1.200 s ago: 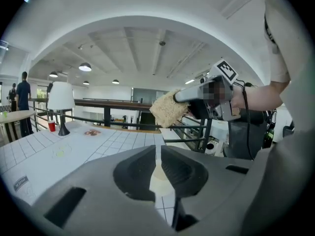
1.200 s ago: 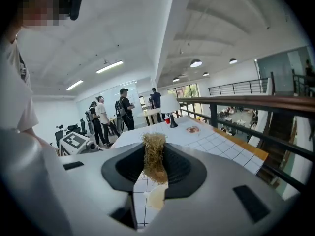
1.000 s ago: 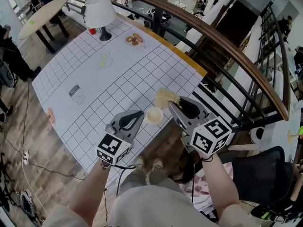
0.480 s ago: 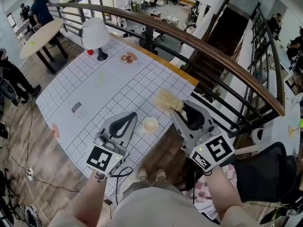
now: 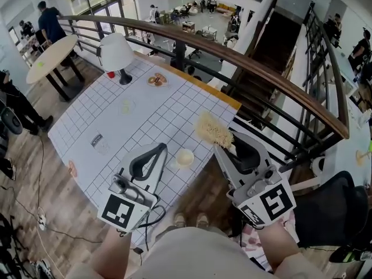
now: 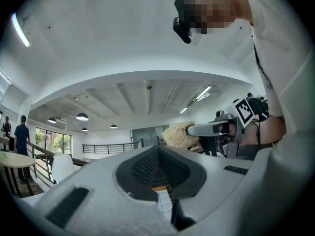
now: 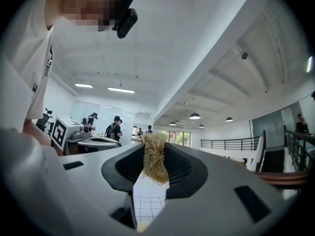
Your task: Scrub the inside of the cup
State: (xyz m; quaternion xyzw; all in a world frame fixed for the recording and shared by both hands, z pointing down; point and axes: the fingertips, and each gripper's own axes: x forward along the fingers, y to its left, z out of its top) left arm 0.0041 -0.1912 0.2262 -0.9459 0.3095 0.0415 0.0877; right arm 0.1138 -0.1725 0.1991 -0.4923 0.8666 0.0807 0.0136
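A small cream cup (image 5: 185, 157) stands upright on the white gridded table (image 5: 116, 115), near its front edge. My left gripper (image 5: 161, 148) hovers just left of the cup, apart from it, jaws shut with nothing between them (image 6: 158, 149). My right gripper (image 5: 220, 147) hangs to the right of the cup, past the table's edge, shut on a straw-coloured loofah scrubber (image 5: 213, 129). That scrubber (image 7: 155, 163) sticks out between the right jaws. From the left gripper view, the scrubber (image 6: 179, 134) and the right gripper (image 6: 209, 129) show ahead at the right.
A white lamp (image 5: 116, 52) and a red object (image 5: 110, 74) stand at the table's far corner. A wooden handrail (image 5: 273, 80) on black bars runs behind and right of the table. A round table (image 5: 49, 54) and people are at far left. My shoes (image 5: 189, 220) show below.
The cup, which was at the left gripper's tip, now stands alone on the table. Both grippers have drawn back towards me, the scrubber still in the right one.
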